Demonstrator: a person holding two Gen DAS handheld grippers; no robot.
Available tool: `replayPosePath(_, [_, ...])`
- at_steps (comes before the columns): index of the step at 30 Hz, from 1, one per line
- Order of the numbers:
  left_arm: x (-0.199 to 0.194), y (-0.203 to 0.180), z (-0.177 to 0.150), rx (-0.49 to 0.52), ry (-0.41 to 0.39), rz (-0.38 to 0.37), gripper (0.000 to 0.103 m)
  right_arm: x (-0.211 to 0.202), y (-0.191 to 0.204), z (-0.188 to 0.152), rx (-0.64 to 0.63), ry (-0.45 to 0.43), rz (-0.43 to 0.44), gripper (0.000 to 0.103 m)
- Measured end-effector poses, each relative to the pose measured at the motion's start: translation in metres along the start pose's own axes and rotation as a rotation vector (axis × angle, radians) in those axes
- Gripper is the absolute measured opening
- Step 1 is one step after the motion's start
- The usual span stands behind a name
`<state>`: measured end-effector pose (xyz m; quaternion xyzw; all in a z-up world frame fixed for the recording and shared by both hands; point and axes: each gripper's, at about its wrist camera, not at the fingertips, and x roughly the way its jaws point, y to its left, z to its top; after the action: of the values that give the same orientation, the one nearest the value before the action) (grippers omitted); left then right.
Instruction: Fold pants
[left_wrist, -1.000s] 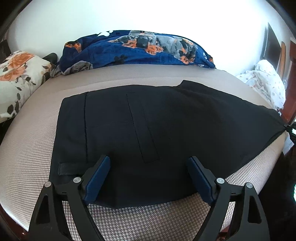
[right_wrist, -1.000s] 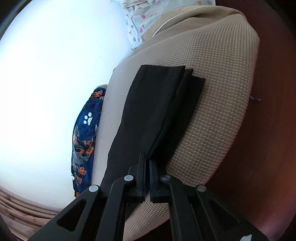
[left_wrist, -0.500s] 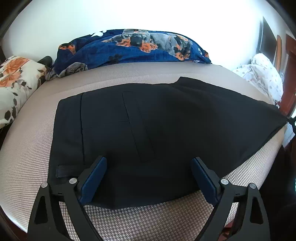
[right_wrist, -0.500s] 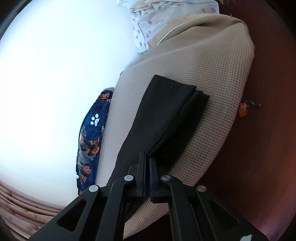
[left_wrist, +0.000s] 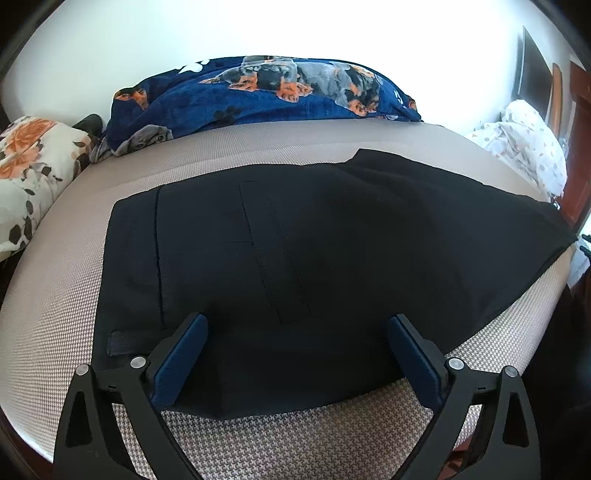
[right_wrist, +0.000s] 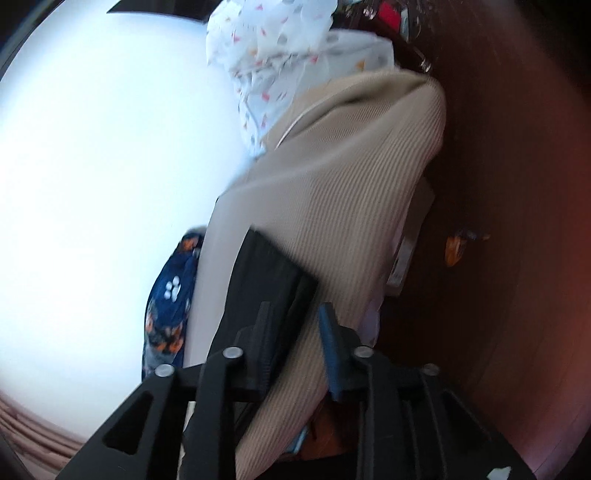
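Black pants lie flat on the beige mattress, waist at the left and legs running to the right edge. My left gripper hovers over the near edge of the seat, jaws wide and still opening; the blue pads do not press the cloth. In the blurred right wrist view the folded leg end lies just ahead. The right gripper has its jaws opening. The cloth edge sits by the left finger, not pinched.
A blue dog-print blanket lies along the far side, a floral pillow at the left, white patterned bedding at the right. Past the mattress edge is dark brown floor with a small orange object.
The right gripper's jaws have parted and let go of the pants leg, and the hand has swung sideways, blurring its view. The left jaws have spread a little wider.
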<state>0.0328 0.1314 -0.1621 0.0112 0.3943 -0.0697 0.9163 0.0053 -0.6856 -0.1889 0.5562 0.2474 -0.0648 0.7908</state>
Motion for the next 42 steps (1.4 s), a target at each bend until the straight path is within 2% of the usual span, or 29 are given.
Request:
replayPosePath(6, [0.001, -0.002, 0.001, 0.003, 0.005, 0.006, 0.099, 0.014, -0.003, 0.01, 0.013, 0.027, 0.059, 0.029])
replayPosePath(8, [0.002, -0.002, 0.001, 0.004, 0.006, 0.008, 0.099, 0.022, 0.001, 0.009, -0.001, 0.04, 0.031, 0.03])
replayPosePath(10, [0.002, -0.002, 0.001, 0.005, 0.007, 0.009, 0.099, 0.031, 0.001, 0.008, 0.02, 0.062, 0.038, 0.035])
replayPosePath(13, [0.003, -0.002, 0.002, 0.006, 0.009, 0.012, 0.1, 0.04, 0.004, 0.004, 0.022, 0.087, 0.031, 0.037])
replayPosePath(17, [0.004, -0.002, 0.002, 0.006, 0.01, 0.014, 0.1, 0.045, 0.02, -0.008, -0.012, 0.133, 0.115, 0.037])
replayPosePath(20, [0.004, -0.002, 0.002, 0.007, 0.01, 0.014, 0.101, 0.045, 0.042, -0.016, -0.099, 0.141, 0.165, 0.036])
replayPosePath(22, [0.004, -0.002, 0.002, 0.007, 0.01, 0.014, 0.101, 0.049, 0.05, -0.016, -0.141, 0.136, 0.113, 0.036])
replayPosePath(24, [0.004, -0.002, 0.002, 0.007, 0.009, 0.014, 0.101, 0.057, 0.045, -0.015, -0.114, 0.154, 0.081, 0.036])
replayPosePath(30, [0.004, -0.002, 0.002, 0.006, 0.008, 0.015, 0.101, 0.062, 0.036, -0.018, -0.029, 0.153, 0.099, 0.038])
replayPosePath(34, [0.004, -0.002, 0.002, 0.005, 0.008, 0.016, 0.102, 0.064, 0.05, -0.022, -0.092, 0.166, 0.081, 0.042])
replayPosePath(36, [0.004, -0.002, 0.002, 0.006, 0.008, 0.016, 0.102, 0.069, 0.053, -0.022, -0.101, 0.187, 0.074, 0.038])
replayPosePath(38, [0.004, -0.002, 0.002, 0.007, 0.008, 0.015, 0.102, 0.076, 0.058, -0.023, -0.131, 0.19, 0.026, 0.025])
replayPosePath(39, [0.004, -0.002, 0.002, 0.006, 0.008, 0.014, 0.102, 0.08, 0.058, -0.024, -0.133, 0.199, 0.001, 0.012])
replayPosePath(40, [0.004, -0.001, 0.002, 0.006, 0.008, 0.013, 0.102, 0.083, 0.056, -0.024, -0.123, 0.207, -0.011, 0.007])
replayPosePath(42, [0.003, -0.002, 0.002, 0.004, 0.006, 0.012, 0.102, 0.084, 0.056, -0.023, -0.112, 0.205, -0.013, 0.006])
